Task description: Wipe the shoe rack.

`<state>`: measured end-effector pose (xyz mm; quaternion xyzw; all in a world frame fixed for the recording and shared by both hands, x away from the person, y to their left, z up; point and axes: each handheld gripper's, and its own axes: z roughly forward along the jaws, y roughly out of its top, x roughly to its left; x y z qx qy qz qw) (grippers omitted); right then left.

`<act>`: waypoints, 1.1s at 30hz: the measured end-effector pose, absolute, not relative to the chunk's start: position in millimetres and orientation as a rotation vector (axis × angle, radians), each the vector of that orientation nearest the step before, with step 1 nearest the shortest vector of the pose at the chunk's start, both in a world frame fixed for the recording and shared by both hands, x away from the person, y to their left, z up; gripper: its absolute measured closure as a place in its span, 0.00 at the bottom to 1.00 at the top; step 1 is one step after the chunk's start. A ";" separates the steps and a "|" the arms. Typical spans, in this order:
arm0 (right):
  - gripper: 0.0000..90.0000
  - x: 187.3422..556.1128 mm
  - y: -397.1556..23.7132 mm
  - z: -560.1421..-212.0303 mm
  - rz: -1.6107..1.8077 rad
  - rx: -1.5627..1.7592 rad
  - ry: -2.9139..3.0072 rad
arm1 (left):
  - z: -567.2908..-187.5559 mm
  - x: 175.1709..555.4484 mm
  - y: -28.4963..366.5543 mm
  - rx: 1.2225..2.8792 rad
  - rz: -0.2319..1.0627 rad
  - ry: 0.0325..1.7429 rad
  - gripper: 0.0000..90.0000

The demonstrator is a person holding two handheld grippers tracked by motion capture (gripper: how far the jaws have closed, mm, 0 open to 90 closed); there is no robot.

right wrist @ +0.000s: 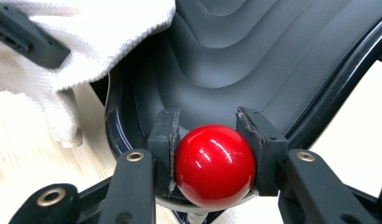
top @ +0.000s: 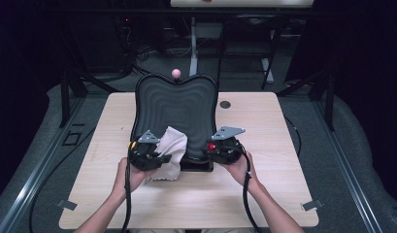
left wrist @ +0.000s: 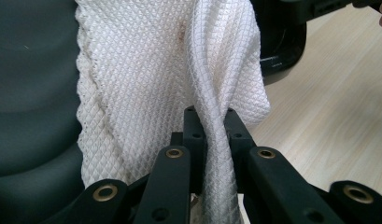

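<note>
While the wooden table (top: 264, 141) carries everything, the biggest piece on it is the dark ridged tray (top: 179, 104), a heart-shaped thing with a pink knob (top: 176, 73) at its far edge. Draped over its near left corner lies the white waffle-weave cloth (top: 173, 145), and the left gripper (left wrist: 209, 126) has its jaws pinched tight on a gathered fold of it. At the tray's near right corner, the right gripper (right wrist: 209, 135) is clamped on the red ball (right wrist: 214, 163), pads against both sides. My worry is that glossy ball: it looks slick, and a loosened squeeze or a jerk could squirt it free. A hard tug on the cloth might also drag the tray.
</note>
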<state>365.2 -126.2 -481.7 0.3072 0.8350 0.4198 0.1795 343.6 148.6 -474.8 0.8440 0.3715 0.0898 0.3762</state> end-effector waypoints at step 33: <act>0.67 375.8 -120.5 -482.3 1.177 0.851 2.356 | -549.1 326.9 76.4 2.263 0.140 0.898 0.92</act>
